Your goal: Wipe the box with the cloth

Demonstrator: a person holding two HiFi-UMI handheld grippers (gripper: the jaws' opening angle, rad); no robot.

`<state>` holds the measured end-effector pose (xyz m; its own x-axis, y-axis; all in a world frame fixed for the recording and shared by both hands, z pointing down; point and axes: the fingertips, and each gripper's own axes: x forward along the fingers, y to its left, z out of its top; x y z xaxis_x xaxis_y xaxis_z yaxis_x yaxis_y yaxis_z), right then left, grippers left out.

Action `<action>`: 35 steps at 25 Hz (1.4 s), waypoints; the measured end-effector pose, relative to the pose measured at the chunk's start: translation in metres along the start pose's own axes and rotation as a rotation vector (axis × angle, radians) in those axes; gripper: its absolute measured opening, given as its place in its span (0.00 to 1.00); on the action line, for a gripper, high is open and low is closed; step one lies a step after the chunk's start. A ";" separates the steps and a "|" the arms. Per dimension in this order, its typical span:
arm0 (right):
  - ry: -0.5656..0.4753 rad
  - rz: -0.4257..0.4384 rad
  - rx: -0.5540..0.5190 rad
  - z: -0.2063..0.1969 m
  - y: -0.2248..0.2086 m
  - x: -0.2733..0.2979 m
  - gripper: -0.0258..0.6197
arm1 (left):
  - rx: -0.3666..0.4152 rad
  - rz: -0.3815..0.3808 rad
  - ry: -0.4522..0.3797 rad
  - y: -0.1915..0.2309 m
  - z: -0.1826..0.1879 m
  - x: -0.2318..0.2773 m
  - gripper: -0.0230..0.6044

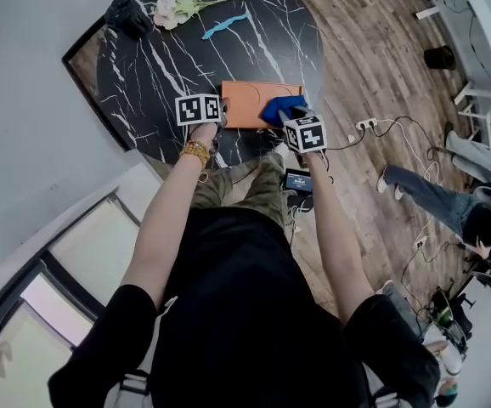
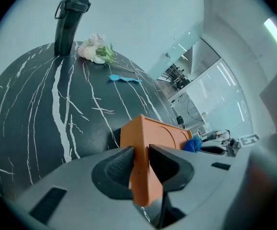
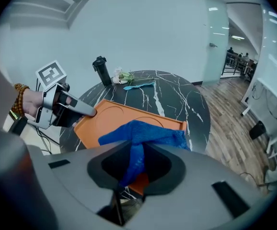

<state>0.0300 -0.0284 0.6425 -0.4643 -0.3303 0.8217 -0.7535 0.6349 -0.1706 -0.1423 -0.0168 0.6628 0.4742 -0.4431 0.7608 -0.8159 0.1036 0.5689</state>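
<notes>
Left hand-held gripper [image 2: 141, 163] is narrowed onto the orange box [image 2: 154, 134]. Its two dark pads press on either side of the box's near corner, so the wall stands clamped between them. In the head view this grip sits at the box's 9 o'clock end. The hand behind it wears a string of yellow beads [image 1: 196, 151] at the wrist.

The right hand-held gripper [image 3: 136, 166] is closed tight on the blue cloth [image 3: 145, 135]. A fold of cloth is pinched between the jaws, and the rest is bunched just ahead of them over the top of the box. Whether the bunch presses on the surface cannot be told. From the head view the cloth lies at the box's 3 o'clock end, well apart from the left grip.

The box lies flat on the round black tabletop [image 1: 169, 62], which is veined with white. It sits at about 5 o'clock on the tabletop, close to the edge nearest the person. Its top shows shallow round recesses.

Towards 10 o'clock on the tabletop stands a black bottle [image 1: 129, 14]. Just beside it, at about 11 o'clock, lies a small bunch of pale flowers [image 1: 167, 10]. A light blue strip [image 1: 226, 25] lies near 12 o'clock. All three are well apart from the box.
</notes>
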 end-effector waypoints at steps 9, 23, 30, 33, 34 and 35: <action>0.075 0.096 -0.022 -0.037 0.036 -0.016 0.14 | -0.006 0.000 0.021 0.002 0.001 0.000 0.20; -0.247 0.429 0.295 0.025 -0.082 -0.056 0.15 | 0.617 -0.003 0.255 -0.133 -0.011 0.035 0.39; -0.188 0.621 0.350 0.024 -0.099 -0.021 0.15 | 0.804 0.185 0.444 -0.131 -0.032 0.080 0.24; -0.151 0.685 0.384 0.025 -0.095 -0.011 0.15 | 0.794 0.206 0.448 -0.129 -0.028 0.080 0.20; -0.142 0.703 0.396 0.025 -0.095 -0.009 0.15 | 0.768 0.200 0.445 -0.130 -0.028 0.081 0.21; -0.134 0.719 0.404 0.025 -0.095 -0.009 0.15 | 0.745 0.196 0.445 -0.130 -0.028 0.081 0.22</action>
<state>0.0939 -0.1032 0.6378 -0.9281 -0.0366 0.3704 -0.3490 0.4320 -0.8316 0.0112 -0.0415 0.6590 0.2615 -0.0754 0.9623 -0.8257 -0.5337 0.1826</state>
